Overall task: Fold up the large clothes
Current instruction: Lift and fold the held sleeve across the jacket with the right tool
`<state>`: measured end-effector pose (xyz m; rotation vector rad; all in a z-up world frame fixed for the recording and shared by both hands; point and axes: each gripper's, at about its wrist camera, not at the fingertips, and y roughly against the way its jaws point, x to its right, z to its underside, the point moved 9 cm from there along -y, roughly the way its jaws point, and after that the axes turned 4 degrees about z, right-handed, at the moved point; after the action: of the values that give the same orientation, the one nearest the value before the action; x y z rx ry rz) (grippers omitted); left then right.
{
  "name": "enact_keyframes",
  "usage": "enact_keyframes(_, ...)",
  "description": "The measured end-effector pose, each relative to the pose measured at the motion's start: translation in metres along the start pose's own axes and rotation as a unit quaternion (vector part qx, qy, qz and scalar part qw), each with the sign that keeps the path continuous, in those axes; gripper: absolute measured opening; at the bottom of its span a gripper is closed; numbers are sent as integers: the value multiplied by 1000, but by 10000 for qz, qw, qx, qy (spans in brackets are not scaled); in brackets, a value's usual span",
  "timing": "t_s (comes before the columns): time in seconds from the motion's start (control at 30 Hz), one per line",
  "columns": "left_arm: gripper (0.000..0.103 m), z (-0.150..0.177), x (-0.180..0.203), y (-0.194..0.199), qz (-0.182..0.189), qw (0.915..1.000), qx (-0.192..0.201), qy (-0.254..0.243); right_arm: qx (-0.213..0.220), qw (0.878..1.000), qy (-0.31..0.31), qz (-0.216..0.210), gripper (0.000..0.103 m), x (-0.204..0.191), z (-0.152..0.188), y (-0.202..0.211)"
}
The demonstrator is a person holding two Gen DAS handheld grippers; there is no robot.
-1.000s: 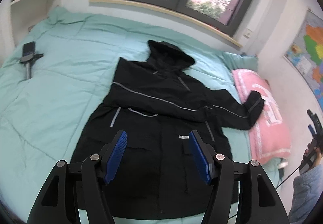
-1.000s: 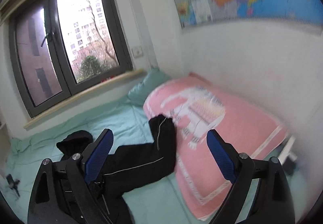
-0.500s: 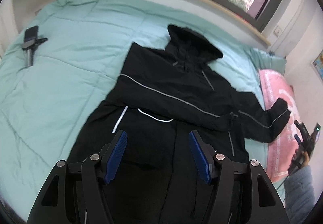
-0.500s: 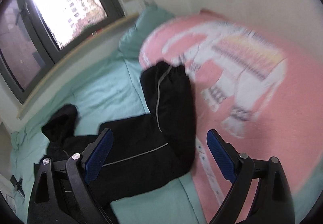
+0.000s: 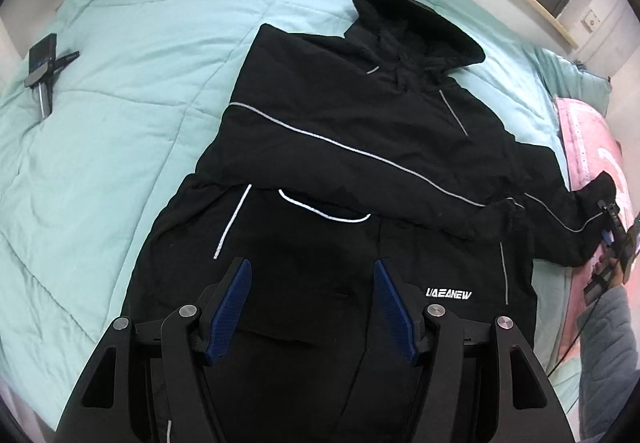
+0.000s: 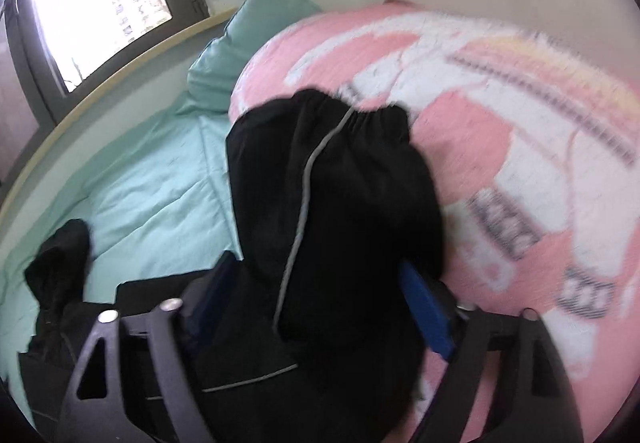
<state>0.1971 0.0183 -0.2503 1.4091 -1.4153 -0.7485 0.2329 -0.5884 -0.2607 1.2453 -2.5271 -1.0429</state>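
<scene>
With the black jacket (image 5: pixel 352 171) spread on the bed (image 5: pixel 120 83), its sleeve (image 6: pixel 340 211) at three o'clock sits between the right gripper (image 6: pixel 320 307)'s closing, not-yet-clenched fingers (image 6: pixel 424 307), which may snag the pink pillow (image 6: pixel 520 163) too, while the left gripper (image 5: pixel 310 307) hangs released.

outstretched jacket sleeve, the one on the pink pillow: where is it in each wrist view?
Left wrist: the sleeve lies at the right edge, its cuff on the pink pillow next to the right gripper.
Right wrist: the sleeve fills the centre, between the right gripper's jaws, which have just been closing.
Shared landmark: the pink pillow.
</scene>
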Motion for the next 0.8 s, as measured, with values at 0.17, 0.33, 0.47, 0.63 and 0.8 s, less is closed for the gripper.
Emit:
enact_keyframes(0.17, 65, 3, -2, -2, 34, 10000, -9, -2, 218, 9991, 31, 366, 95, 10, -11, 5)
enact_keyframes(0.33, 65, 6, 2, -8, 166, 9998, -47, 116, -103, 9997, 181, 93, 90, 5, -7, -11)
enact_keyframes(0.47, 65, 8, 4, -8, 196, 9997, -23, 110, -481, 9985, 94, -261, 43, -11, -4, -12)
enact_keyframes(0.63, 65, 8, 0, -4, 220, 9995, 39, 215, -357, 9956, 685, -539, 14, -47, -2, 15)
enact_keyframes(0.8, 65, 7, 1, -2, 286, 9993, 70, 231, -178, 9887, 974, -1123, 12, -89, 8, 62)
